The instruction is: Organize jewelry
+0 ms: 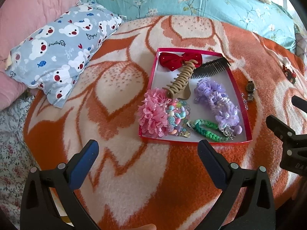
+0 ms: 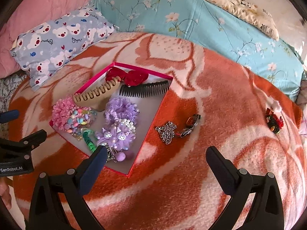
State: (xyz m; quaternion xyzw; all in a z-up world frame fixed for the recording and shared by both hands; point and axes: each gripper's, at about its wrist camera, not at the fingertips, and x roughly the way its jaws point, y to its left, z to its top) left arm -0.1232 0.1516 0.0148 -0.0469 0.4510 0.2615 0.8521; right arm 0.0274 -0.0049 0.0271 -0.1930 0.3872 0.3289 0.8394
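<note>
Both jaws wide apart, holding nothing. Right gripper (image 2: pixel 156 162): chain (image 2: pixel 166 132), watch (image 2: pixel 189 125) just ahead on blanket (image 2: pixel 230 95), outside red box (image 2: pixel 147 132). Left gripper (image 1: pixel 147 155) behind box. Thin chain could slip or snag fuzz.

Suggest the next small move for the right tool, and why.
Probably move the right tool forward and down over the silver chain. It is open and empty, and the chain lies on the blanket just outside the red box, beside the watch, while most other pieces are already inside.
</note>
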